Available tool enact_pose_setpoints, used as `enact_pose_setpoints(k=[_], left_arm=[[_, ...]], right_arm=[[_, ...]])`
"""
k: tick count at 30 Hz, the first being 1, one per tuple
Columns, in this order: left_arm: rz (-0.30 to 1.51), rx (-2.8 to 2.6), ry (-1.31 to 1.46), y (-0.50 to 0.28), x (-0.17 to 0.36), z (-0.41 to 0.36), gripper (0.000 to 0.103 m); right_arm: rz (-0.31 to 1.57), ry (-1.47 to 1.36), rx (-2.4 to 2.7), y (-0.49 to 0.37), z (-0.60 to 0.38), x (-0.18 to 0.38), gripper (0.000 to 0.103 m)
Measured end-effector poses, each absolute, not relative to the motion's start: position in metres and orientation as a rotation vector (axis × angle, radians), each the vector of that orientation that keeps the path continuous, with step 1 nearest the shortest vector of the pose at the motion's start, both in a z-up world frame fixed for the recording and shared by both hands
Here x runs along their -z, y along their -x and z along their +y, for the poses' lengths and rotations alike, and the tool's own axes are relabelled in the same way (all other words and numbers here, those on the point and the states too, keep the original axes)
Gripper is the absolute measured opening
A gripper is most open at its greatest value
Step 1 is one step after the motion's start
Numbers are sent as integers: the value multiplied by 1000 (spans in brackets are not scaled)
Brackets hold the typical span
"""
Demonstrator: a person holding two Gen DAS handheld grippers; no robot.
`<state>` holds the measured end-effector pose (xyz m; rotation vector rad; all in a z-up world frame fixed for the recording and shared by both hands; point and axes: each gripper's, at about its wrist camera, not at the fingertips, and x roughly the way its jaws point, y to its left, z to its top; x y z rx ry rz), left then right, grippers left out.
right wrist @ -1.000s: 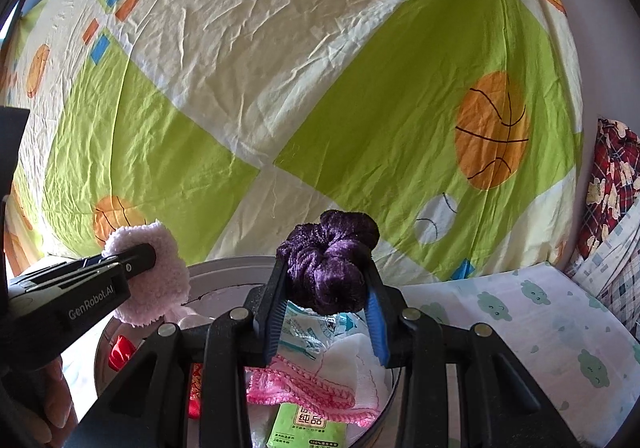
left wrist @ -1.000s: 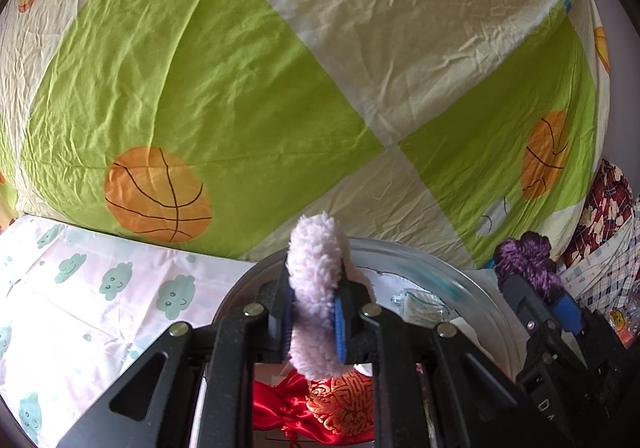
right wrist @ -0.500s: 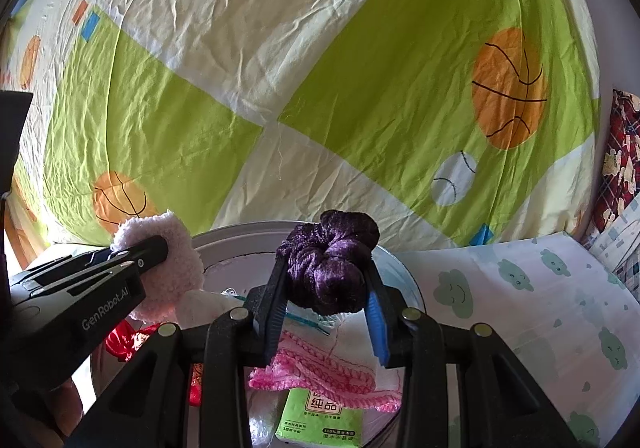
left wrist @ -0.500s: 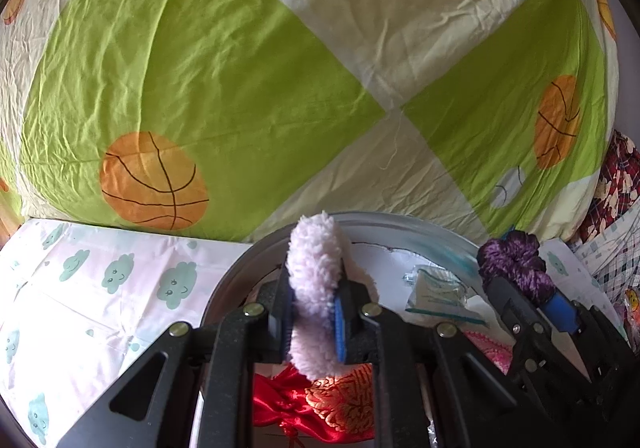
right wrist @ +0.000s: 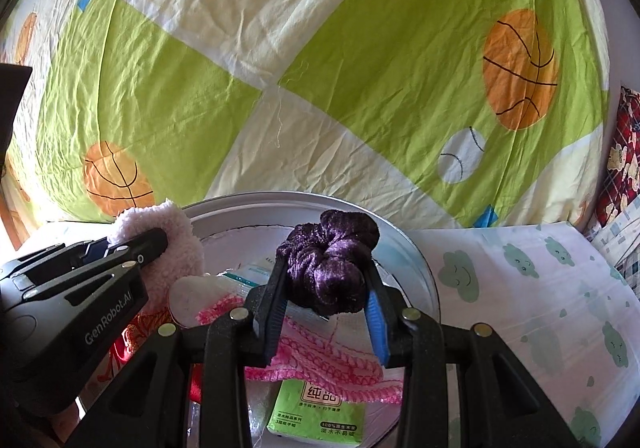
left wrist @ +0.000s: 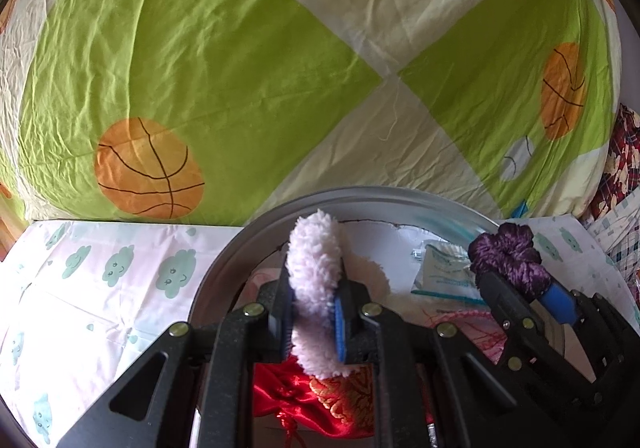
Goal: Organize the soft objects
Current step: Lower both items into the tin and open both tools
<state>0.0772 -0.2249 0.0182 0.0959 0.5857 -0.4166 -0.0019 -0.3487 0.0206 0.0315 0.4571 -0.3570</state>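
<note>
Left gripper: your jaws are clenched on the fluffy pink scrunchie, gripping it edge-on at the lower centre of the left wrist view, its ring standing upright.
Pink scrunchie position: it hangs over the left half of the metal basin, whose rim curves across the lower middle of the frame.
Right gripper: your jaws are grasping the purple scrunchie, bunched between the pads at the centre of the right wrist view.
Purple scrunchie position: over the right half of the basin, above the pink knitted cloth.
Key relation: the basin lies directly below and just ahead of both pairs of jaws, so I judge that each scrunchie would land inside if let go; neither hand is clearly nearer.
Count, held: two scrunchies, one per gripper.
Count, in basin: one red embroidered pouch, one pink knitted cloth, one green tissue pack, one clear wipe packet.
Surroundings: the basin sits on a cloud-print sheet, with a basketball-print quilt filling the upper frame.
</note>
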Motion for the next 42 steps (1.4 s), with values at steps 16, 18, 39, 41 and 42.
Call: enact_pose_setpoints(k=[16,18,39,41,42], left_arm=[[615,380,-143,-81,-9,-225,18],[610,374,-150,-79,-9,-224,26],[565,313,-109,-65,-14,-204,102],[550,311,-138,-62,-14,-209,102],[545,311,-146,-60,-14,-210,102]], right_arm=[[469,-31,327,-1,-351,-18,40],[462,-34,311,0,-350,-18,43],[295,-211,204,36,-361,-35,69],[260,-211,263,43,-363,-39,69],[243,-210,293,46,-365,-40,69]])
